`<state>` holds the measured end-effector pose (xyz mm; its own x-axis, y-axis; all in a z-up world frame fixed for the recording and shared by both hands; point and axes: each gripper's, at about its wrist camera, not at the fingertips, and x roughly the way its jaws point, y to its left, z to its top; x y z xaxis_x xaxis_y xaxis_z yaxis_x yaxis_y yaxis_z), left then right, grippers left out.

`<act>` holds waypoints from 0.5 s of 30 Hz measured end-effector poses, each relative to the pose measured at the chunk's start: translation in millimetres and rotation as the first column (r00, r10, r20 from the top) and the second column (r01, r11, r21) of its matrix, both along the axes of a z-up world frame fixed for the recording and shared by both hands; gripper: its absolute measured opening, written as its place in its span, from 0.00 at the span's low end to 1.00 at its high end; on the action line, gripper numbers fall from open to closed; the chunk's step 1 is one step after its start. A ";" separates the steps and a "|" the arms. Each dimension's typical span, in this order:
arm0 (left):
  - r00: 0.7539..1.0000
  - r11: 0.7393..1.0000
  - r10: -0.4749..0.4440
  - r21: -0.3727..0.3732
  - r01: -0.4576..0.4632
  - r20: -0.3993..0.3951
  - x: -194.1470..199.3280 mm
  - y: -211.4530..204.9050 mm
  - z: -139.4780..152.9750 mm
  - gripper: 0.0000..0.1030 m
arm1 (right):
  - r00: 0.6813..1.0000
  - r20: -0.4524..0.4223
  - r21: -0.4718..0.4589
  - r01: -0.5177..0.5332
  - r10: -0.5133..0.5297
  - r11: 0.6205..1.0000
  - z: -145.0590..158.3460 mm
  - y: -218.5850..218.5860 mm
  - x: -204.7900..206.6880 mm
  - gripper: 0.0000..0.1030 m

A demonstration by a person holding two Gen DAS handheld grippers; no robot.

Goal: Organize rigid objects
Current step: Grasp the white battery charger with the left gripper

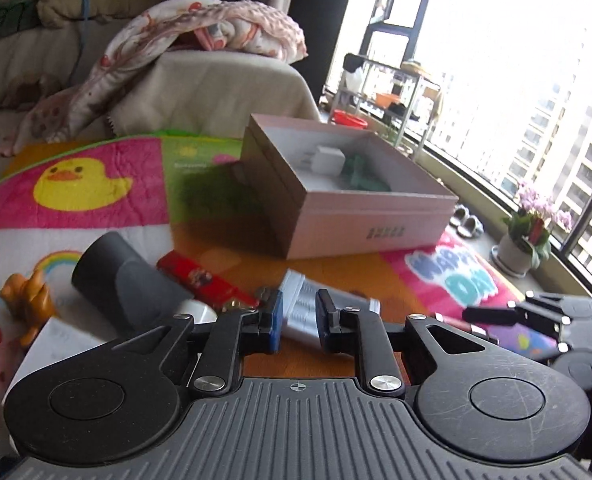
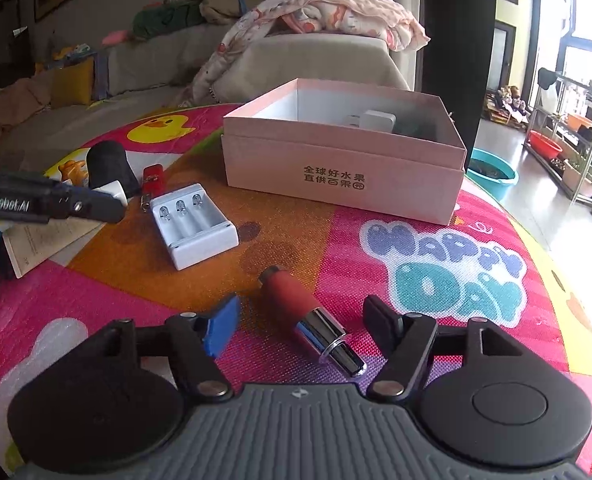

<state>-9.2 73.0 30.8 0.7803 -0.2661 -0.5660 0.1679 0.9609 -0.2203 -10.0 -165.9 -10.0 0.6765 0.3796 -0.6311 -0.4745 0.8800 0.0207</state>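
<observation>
Bright daylight from tall windows (image 1: 516,80) floods a living room with a beige sofa (image 2: 316,56) draped in a patterned blanket (image 2: 336,12). Before the sofa, a colourful play mat (image 2: 436,260) printed with a duck and "Happy Day" carries the clutter. An open pink box (image 2: 344,176) sits at the mat's far side, holding a white plug adapter (image 2: 372,120). Nearer than the box lie a white battery charger (image 2: 194,224), a red lighter (image 2: 152,178) and a dark cylinder (image 1: 108,272). The right tongs (image 2: 302,326) stand wide, a red and chrome lipstick (image 2: 308,316) lying between them untouched. The left tongs (image 1: 299,320) are narrow and empty, hovering just this side of the charger. A potted flower (image 1: 532,228) stands on the window ledge right of the box.
</observation>
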 end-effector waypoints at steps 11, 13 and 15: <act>0.971 0.975 -0.193 -0.135 0.175 -0.140 1.8 -5.7 -22.1 0.20 | 1.000 -0.005 0.001 0.002 -0.002 1.000 -0.3 -2.0 0.4 0.73; 0.944 0.956 -0.288 -0.095 0.276 -0.157 -16.7 -18.7 -23.5 0.20 | 1.000 -0.005 0.000 0.003 -0.003 1.000 -0.3 -1.9 0.5 0.73; 0.933 0.943 -0.331 -0.003 0.334 -0.139 -34.5 -31.2 -20.2 0.21 | 1.000 -0.006 0.001 0.003 -0.003 1.000 -0.2 -1.6 0.8 0.73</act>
